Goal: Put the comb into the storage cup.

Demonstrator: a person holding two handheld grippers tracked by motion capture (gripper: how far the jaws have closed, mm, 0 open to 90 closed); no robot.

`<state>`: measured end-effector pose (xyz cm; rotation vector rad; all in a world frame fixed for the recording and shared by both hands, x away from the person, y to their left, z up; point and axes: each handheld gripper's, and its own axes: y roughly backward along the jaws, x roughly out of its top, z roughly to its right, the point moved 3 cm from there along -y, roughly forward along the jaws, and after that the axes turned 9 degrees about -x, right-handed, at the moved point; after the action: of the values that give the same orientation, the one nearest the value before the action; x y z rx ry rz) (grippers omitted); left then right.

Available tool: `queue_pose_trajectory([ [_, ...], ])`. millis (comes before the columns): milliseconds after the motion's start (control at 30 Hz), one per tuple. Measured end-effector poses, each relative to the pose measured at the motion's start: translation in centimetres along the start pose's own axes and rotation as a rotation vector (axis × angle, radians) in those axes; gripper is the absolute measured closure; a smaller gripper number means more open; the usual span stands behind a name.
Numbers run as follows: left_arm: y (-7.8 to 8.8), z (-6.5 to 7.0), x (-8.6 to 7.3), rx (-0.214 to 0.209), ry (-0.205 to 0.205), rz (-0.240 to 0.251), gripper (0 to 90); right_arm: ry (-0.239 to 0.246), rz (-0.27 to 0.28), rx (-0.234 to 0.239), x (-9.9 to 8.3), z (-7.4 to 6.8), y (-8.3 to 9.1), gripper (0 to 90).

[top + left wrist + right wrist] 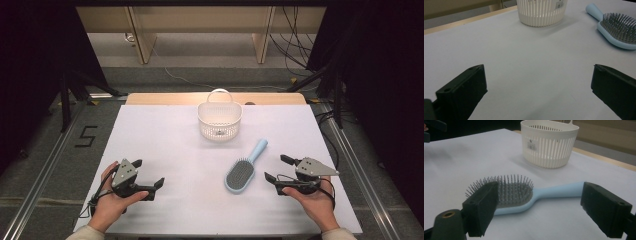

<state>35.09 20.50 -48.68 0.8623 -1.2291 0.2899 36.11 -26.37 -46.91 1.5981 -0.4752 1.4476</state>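
From up high you get the whole white table point(165, 145): the white slatted basket point(219, 120) sits near the far edge in the middle, and the light blue hairbrush point(244, 167) lies bristles up closer to you, right of centre, handle angled toward the basket. Your right gripper point(277, 168) sits just right of the brush head, near it but not touching; your left gripper point(149, 173) is well apart on the other side. That same view also shows wooden legs and loose cables on the floor beyond the table

The right gripper view gives you what the top one can't: the bristles up close and a label on the basket wall point(550, 147). There the brush point(524, 193) lies crosswise just ahead of your wide-open jaws, nothing between the pads

The left gripper view looks along bare tabletop, jaws spread wide with nothing in them, basket point(541, 12) straight ahead, brush point(616, 30) off to the right

Nothing blocks the way to the brush
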Motion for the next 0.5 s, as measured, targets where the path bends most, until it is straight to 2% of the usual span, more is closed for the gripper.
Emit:
queue_pose_trajectory([
  [400,-0.02,-0.06,-0.05,-0.002,0.005,0.003,0.0,0.000,0.014,-0.019,0.24,0.20,-0.17,18.5],
  [433,-0.03,-0.08,-0.04,-0.002,0.002,0.000,0.0,0.007,0.022,-0.034,0.43,0.29,-0.35,23.2],
  [467,-0.03,-0.08,-0.04,-0.002,0.002,0.000,0.0,0.007,0.022,-0.034,0.43,0.29,-0.35,23.2],
  [500,-0.05,-0.08,-0.04,-0.002,0.004,0.001,0.0,0.017,0.022,-0.058,0.70,0.41,-0.60,33.0],
])
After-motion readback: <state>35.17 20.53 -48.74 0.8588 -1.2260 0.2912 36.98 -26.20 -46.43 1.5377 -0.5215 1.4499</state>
